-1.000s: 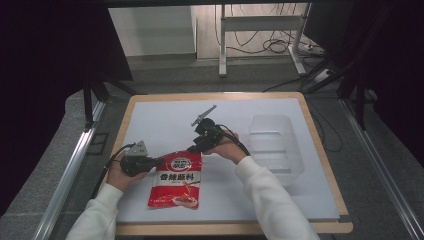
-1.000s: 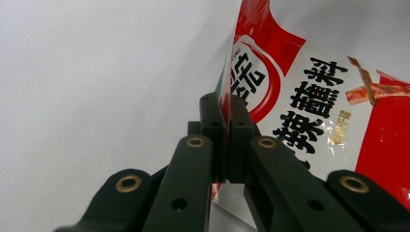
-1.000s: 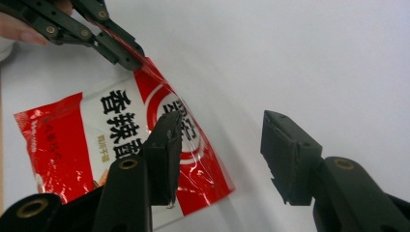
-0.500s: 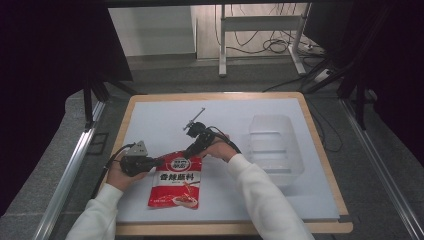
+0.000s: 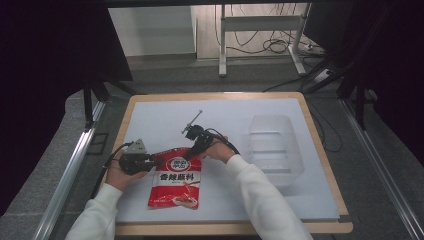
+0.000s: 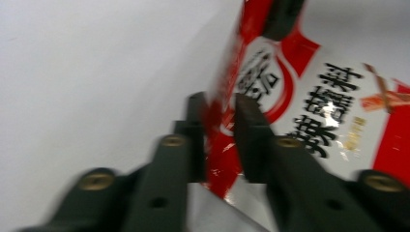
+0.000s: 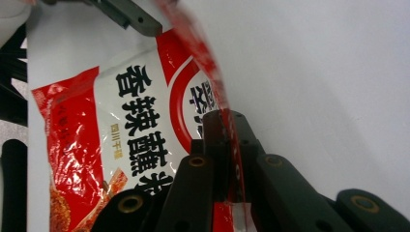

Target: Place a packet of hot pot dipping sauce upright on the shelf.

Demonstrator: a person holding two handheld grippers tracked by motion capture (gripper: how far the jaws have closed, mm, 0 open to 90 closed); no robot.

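**Both grippers grip the top edge of a red seasoning packet**

A red and white packet [image 5: 176, 181] printed with black characters lies on the white surface [image 5: 150, 125], its top edge lifted between the two grippers. The left gripper [image 5: 155, 161] meets the packet's upper left corner; in the left gripper view its fingers [image 6: 196, 140] stand on either side of the red edge with a narrow gap between them, and the blur leaves it unclear whether they actually press the film. The right gripper [image 5: 190, 152] holds the upper right corner; in the right gripper view its fingers [image 7: 215, 145] are drawn together, pinching the thin red edge that runs up and away from them. The rest of the packet spreads flat below and to the side of both sets of fingers. Beyond the right gripper, well apart from the packet, a clear plastic bin [image 5: 274, 147] sits on the surface. A hand in a white sleeve [image 5: 250, 190] holds each gripper.
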